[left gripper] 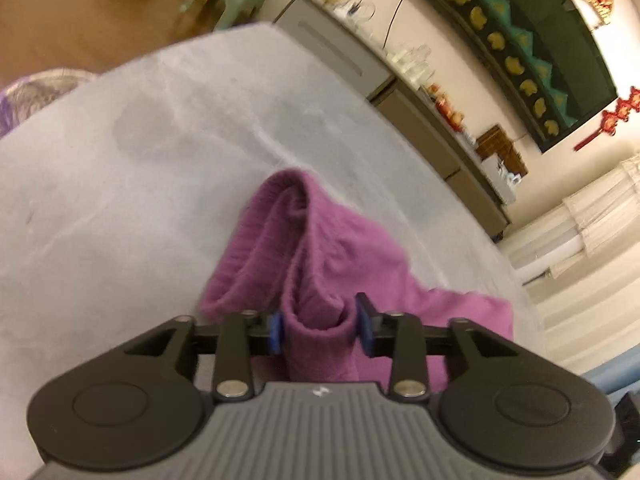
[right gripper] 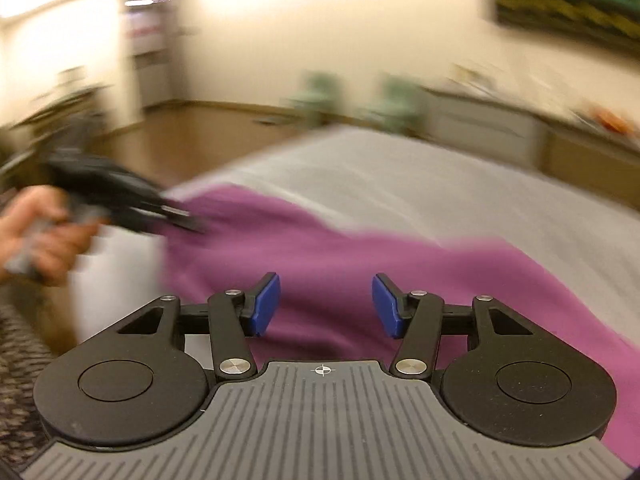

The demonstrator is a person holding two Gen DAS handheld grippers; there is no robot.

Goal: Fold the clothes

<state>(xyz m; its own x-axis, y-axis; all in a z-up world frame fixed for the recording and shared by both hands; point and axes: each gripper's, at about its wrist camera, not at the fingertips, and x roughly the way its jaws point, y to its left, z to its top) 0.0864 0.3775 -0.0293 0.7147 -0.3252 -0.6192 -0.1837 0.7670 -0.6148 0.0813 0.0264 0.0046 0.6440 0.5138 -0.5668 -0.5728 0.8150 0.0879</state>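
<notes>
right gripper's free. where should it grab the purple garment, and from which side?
Judging by the right wrist view, take the purple garment at its far edge on the grey table, coming in low from that side: it lies flat there. The right gripper is open; the left gripper straddles a raised fold.

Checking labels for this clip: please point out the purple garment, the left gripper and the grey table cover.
purple garment (left gripper: 320, 240): left wrist view, on its raised ribbed fold.
left gripper (left gripper: 320, 326): left wrist view, midway between the blue fingertips, where a fold of cloth sits.
grey table cover (left gripper: 140, 168): left wrist view, bare area left of the garment.
</notes>
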